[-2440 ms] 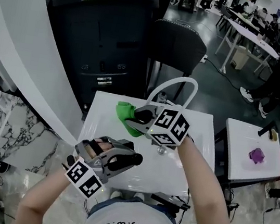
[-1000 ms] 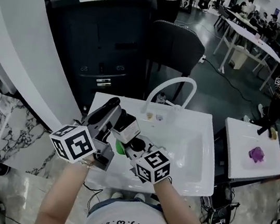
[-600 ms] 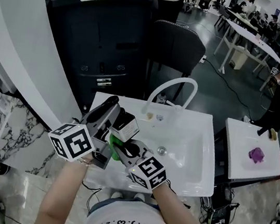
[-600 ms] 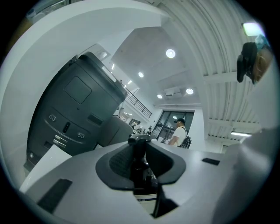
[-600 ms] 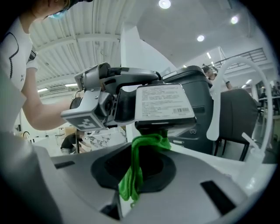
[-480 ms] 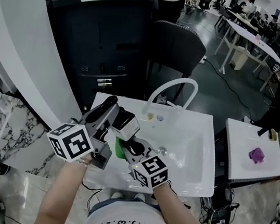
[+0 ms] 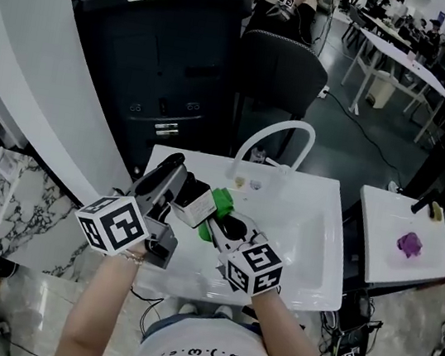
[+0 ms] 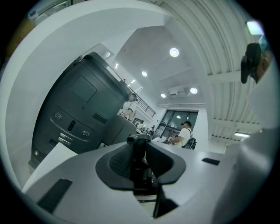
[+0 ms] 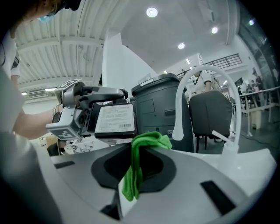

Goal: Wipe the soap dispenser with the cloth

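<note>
Gripping one soap dispenser [image 7: 194, 204] and one green cloth [image 7: 222, 200].

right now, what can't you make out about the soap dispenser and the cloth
- Print on the soap dispenser: too small and blurred in the right gripper view.
- Whether the cloth touches it: the two overlap in the head view.
- Most of the dispenser in the left gripper view: the left gripper, clamped round it, covers it.

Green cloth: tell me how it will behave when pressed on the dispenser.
Probably floppy: the green cloth droops in folds from the right tongs. Likely light, since that pinch alone carries it; it should mould to the soap dispenser.
</note>
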